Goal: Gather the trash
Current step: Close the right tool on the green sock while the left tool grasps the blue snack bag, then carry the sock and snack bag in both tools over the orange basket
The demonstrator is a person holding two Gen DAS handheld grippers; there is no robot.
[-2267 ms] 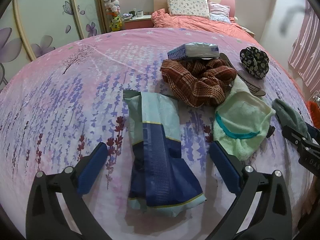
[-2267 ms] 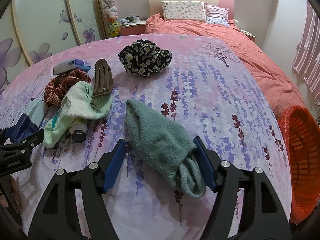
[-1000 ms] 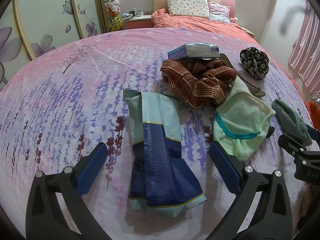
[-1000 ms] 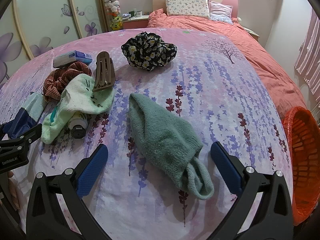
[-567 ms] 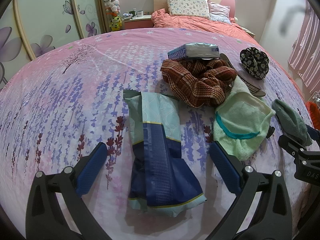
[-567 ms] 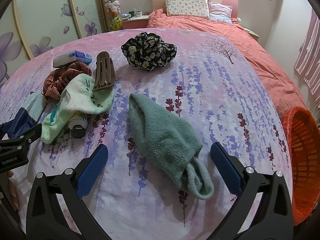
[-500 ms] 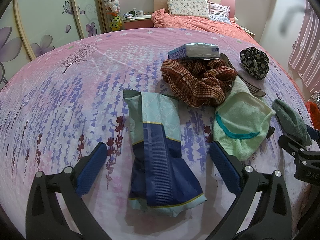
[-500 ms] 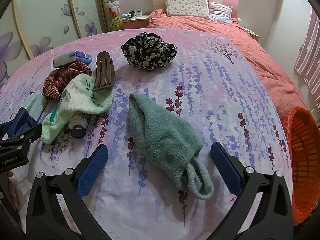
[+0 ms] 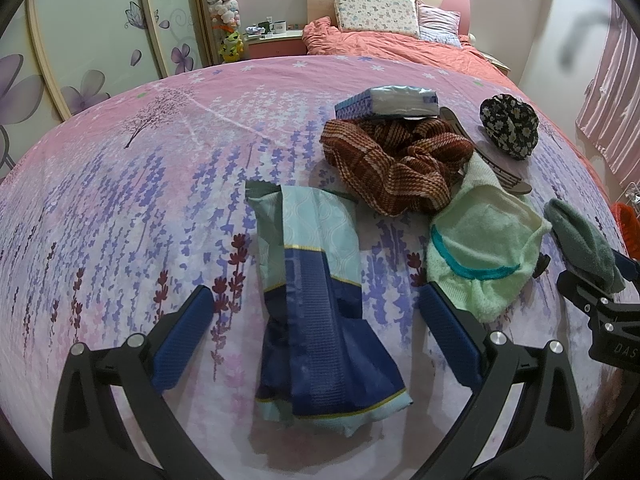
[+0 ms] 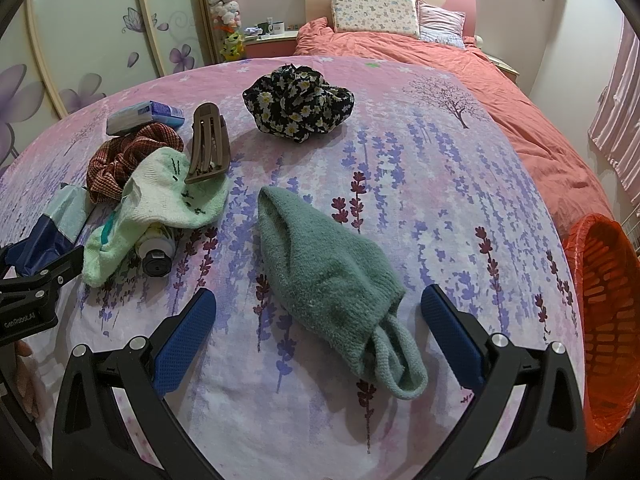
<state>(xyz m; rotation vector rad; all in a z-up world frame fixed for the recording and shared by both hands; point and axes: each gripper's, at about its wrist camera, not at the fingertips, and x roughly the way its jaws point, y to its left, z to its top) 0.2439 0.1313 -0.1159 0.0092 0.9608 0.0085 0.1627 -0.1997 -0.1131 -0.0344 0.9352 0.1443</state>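
Two tools, both spread wide w/ nothing in them: the left tool (image 9: 316,320) sits over the blue wrapper (image 9: 320,300) on the bed (image 9: 120,184), prob light, thin & crinkly, so pinch its middle, w/ the right tool (image 10: 318,322) around the green sock (image 10: 332,276).

Bed surface: pink sheet with lavender print (image 10: 420,184). Lying on it: green knit sock (image 10: 332,276), floral black cloth (image 10: 298,102), brown comb (image 10: 208,142), pale-green sock (image 10: 160,200), plaid cloth (image 9: 396,164), blue-teal wrapper (image 9: 320,300), tissue pack (image 9: 388,102).
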